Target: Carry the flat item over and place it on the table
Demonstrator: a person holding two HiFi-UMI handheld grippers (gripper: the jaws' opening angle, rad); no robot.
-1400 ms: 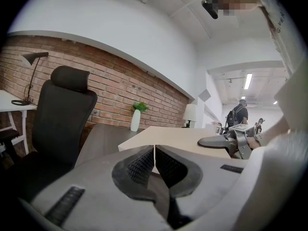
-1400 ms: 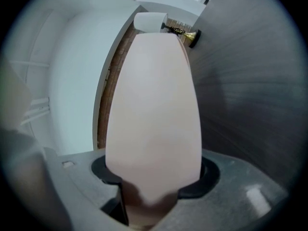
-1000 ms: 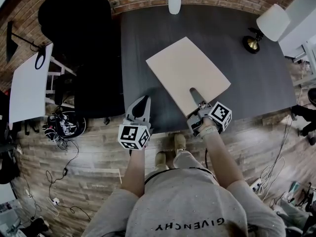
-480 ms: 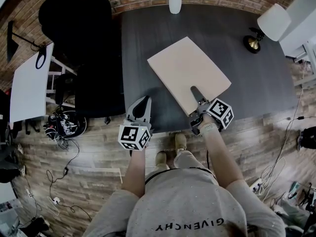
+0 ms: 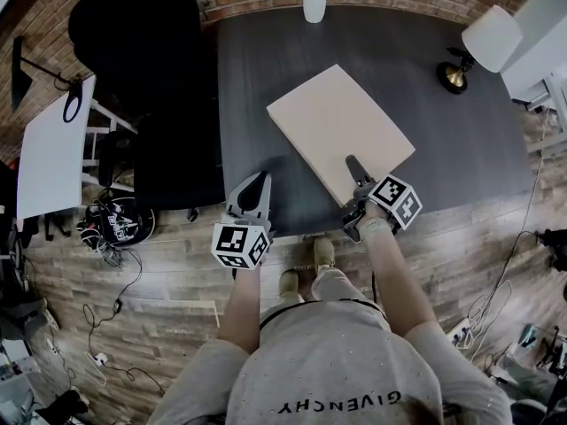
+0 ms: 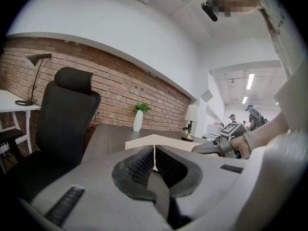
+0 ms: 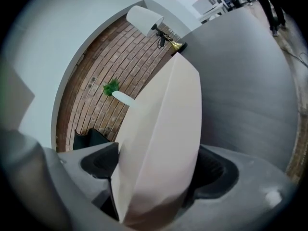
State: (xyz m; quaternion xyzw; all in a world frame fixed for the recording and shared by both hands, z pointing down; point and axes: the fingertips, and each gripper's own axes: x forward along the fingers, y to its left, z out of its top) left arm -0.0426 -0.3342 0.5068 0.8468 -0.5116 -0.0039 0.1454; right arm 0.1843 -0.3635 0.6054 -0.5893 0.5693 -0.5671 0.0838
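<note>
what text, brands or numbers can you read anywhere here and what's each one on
"GIVENCHY": on the person's grey shirt, upside down in the head view.
Marker cube at left, marker cube at right: patterns only, no letters.
Shirt print at the left gripper view's edge: too cut off to read.

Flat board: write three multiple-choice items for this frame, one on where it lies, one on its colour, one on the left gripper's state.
1. Where does the flat board lie?
A. On the dark table
B. On the black chair
C. On the floor

2. What colour is the board?
A. Blue
B. Beige
C. Black

3. How do the left gripper's jaws stand?
A. Wide apart
B. Clamped on a vase
C. Together, nothing between them

Key: 1 A, the head view shows it on the tabletop; 2 B, it is pale beige in every view; 3 C, the left gripper view shows the pads meeting with nothing held.
</note>
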